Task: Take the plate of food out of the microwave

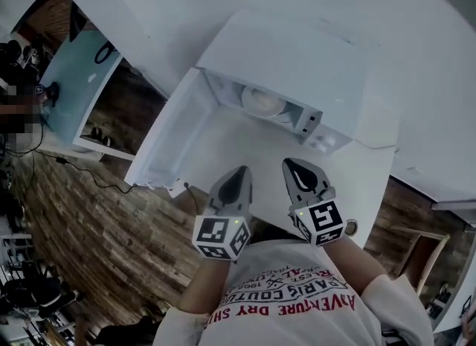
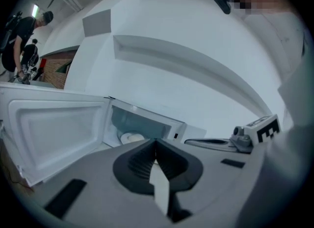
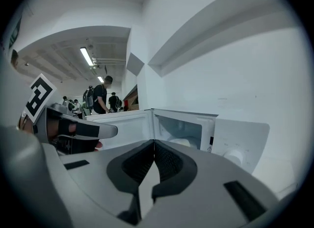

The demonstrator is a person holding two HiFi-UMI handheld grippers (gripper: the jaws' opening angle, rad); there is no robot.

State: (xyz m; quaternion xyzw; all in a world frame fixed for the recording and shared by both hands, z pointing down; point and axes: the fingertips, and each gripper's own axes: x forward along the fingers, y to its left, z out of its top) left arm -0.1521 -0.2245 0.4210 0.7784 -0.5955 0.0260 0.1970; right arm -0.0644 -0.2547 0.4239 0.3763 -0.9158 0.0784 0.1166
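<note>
The left hand-held gripper has its jaws pressed fully together with nothing between them. It hangs above the near edge of the white surface. Just to its right, the right hand-held gripper is likewise closed tip to tip and empty. Both point toward the white microwave, whose door stands swung wide open to the left.

The plate of food sits on the floor of the microwave's cavity, ahead of both hand-held grippers and well apart from their tips, touched by neither. In the left gripper view it shows just left of the closed jaws. In the right gripper view it shows just right of them.

In the head view the microwave's top edge cuts off the far part of the plate. What lies on it reads only as a pale round mound, so the food cannot be identified.
</note>
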